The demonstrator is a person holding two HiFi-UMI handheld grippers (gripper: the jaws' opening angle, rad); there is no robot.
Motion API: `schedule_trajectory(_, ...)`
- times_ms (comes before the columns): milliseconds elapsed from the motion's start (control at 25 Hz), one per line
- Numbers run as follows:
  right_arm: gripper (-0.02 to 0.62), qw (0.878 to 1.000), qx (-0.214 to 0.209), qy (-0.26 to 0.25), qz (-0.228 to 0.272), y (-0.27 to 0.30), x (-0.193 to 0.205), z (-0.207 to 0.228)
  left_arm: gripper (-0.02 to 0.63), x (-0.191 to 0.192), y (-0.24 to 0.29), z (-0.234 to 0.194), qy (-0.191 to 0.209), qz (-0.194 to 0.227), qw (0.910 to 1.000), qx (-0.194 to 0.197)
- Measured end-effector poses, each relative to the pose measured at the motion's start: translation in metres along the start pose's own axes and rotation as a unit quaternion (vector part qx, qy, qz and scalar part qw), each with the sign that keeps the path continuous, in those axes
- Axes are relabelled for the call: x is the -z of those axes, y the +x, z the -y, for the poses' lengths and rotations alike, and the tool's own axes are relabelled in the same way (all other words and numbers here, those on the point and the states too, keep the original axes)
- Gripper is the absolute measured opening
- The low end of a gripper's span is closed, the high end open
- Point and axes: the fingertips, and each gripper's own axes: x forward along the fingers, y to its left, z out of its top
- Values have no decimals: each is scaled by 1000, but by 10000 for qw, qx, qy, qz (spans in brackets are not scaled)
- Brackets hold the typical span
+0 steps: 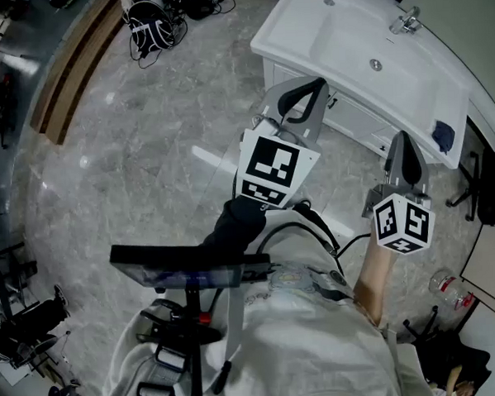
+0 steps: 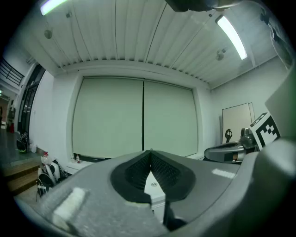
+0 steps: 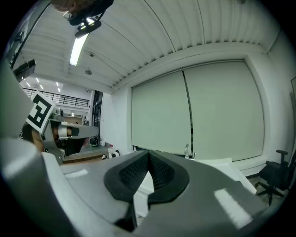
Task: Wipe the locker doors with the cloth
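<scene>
Grey left tongs (image 1: 305,89) level, right tongs (image 1: 403,142) near level, both closed

The room has a grey marble floor (image 1: 130,174), white sink unit (image 1: 347,51), pale blinds (image 2: 111,115) and strip lights (image 2: 233,37).

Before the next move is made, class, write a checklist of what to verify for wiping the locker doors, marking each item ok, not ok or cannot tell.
1. Left gripper free to grasp: ok, jaws together, nothing between them.
2. Right gripper free to grasp: ok, jaws together, empty.
3. Cloth in a gripper: not ok, neither holds one.
4. Cloth located: cannot tell; a small dark item sits at the edge of the sink unit, unidentifiable.
5. Locker doors in view: not ok, none visible.
</scene>
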Motion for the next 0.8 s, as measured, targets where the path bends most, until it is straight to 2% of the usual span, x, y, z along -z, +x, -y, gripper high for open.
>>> schedule_trajectory(240,3,10000,27,25,-53,-2,6,8,2,2,6,7,12,-47,10000,56)
schedule_trajectory(560,5,9987,329,313,-246,3,41,22,2,23,24,11,-82,-214,9986,472)
schedule_trajectory(680,6,9974,354,464,-419,7,64,57,2,30,30,20,-44,-402,9986,351)
schedule_trajectory(800,6,9940,561,647,-686,9,104,126,2,43,39,37,21,-611,9977,288)
